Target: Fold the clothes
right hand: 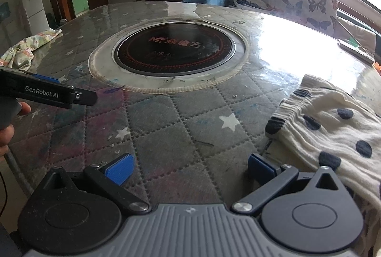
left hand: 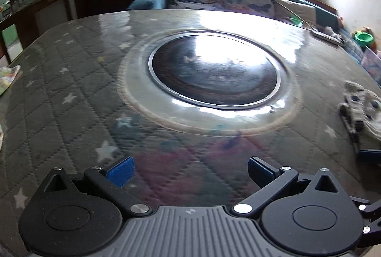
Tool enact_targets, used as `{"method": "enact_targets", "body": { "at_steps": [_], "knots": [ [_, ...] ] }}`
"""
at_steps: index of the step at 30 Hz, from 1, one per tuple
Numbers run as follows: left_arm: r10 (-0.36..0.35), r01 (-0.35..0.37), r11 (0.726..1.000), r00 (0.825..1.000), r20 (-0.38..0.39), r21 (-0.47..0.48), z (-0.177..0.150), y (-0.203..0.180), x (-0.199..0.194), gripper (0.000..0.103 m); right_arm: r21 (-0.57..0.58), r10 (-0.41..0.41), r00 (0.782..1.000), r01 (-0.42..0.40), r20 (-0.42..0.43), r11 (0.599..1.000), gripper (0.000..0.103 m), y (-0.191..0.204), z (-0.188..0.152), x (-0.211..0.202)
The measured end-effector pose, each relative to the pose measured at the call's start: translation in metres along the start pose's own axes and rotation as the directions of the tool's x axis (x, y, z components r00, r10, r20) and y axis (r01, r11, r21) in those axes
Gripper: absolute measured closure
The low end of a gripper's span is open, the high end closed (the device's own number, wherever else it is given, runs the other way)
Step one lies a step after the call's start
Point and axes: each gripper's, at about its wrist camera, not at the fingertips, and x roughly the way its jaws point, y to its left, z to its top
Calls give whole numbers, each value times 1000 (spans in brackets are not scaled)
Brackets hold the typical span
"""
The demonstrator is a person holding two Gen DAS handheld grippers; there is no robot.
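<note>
A cream garment with dark polka dots (right hand: 333,128) lies on the right side of the quilted table, just right of my right gripper (right hand: 190,170), which is open and empty above the cloth-covered top. The same garment shows at the far right of the left wrist view (left hand: 364,111). My left gripper (left hand: 190,171) is open and empty over the table's near edge; it also shows from the side in the right wrist view (right hand: 78,96). A second, floral garment (right hand: 26,47) lies crumpled at the table's far left.
The table (right hand: 166,128) has a grey star-quilted cover under clear plastic, with a round black induction hob (right hand: 173,47) set in its middle. A sofa with butterfly cushions (right hand: 285,2) stands behind it. A flat object (right hand: 354,49) lies at the far right edge.
</note>
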Motion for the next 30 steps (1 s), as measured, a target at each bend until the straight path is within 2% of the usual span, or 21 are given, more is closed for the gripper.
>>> {"method": "enact_targets", "body": {
  "at_steps": [3,14,23,30],
  "knots": [
    [-24,24,999,1000,-2,34,0,-13,-3,0,17,8,1000,-8,5,1000,0,-3,-4,-8],
    [-109,111,984,994,-21,137,-1,-54,-11,0,-9,-56,998,57,38,998,1,-7,-23,-48],
    [-140,144,968,990,-36,207,2,-75,-12,0,-9,-129,988,130,87,991,10,-18,-27,-76],
    [-157,164,956,986,-49,243,5,-87,-10,0,22,-201,970,200,139,979,18,-35,-24,-94]
  ]
}}
